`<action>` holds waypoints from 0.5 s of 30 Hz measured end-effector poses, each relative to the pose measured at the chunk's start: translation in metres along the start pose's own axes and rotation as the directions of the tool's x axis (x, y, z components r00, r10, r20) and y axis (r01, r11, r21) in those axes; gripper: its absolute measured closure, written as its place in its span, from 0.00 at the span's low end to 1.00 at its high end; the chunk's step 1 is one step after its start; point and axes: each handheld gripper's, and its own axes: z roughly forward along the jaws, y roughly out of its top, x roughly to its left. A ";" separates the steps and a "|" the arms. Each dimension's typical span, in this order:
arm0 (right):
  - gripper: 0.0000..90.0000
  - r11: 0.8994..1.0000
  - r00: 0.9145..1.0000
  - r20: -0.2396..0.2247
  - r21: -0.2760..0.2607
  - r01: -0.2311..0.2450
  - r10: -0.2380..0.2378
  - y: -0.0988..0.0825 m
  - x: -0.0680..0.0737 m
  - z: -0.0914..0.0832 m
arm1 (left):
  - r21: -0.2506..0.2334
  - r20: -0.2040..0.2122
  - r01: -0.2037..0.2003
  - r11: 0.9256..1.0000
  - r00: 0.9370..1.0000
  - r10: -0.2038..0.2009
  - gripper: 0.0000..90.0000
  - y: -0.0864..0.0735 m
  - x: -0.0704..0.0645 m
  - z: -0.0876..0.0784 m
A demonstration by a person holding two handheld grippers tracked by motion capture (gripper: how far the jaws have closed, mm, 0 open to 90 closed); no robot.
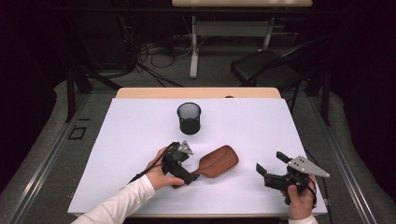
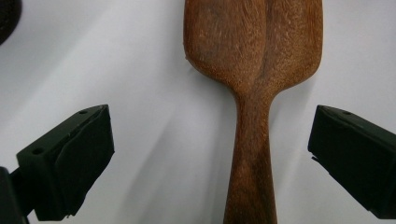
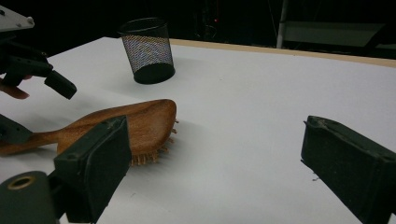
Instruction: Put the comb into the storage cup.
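While the wooden hairbrush (image 1: pixel 216 161) lies bristles down on the white table (image 1: pixel 140 126), just below the middle of the high view, the left gripper (image 1: pixel 180 175) hangs over its handle at lower centre. Its jaws stand apart with the handle between them, neither pad touching the wood. At the lower right, well apart from the brush, the right gripper (image 1: pixel 268 165) is held with its jaws spread wide on nothing. A black mesh cup (image 1: pixel 189 118) stands above the brush.
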 end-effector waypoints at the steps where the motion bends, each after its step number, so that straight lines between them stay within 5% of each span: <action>1: 0.09 1.000 1.000 0.000 0.000 0.000 0.000 0.000 0.000 0.000 | 0.006 0.003 -0.003 1.000 1.000 0.003 0.00 0.000 0.000 0.001; 15: 0.09 1.000 1.000 0.000 0.003 0.000 0.000 0.000 0.000 0.000 | 0.056 0.021 -0.039 0.998 0.999 0.038 0.05 0.004 -0.004 0.009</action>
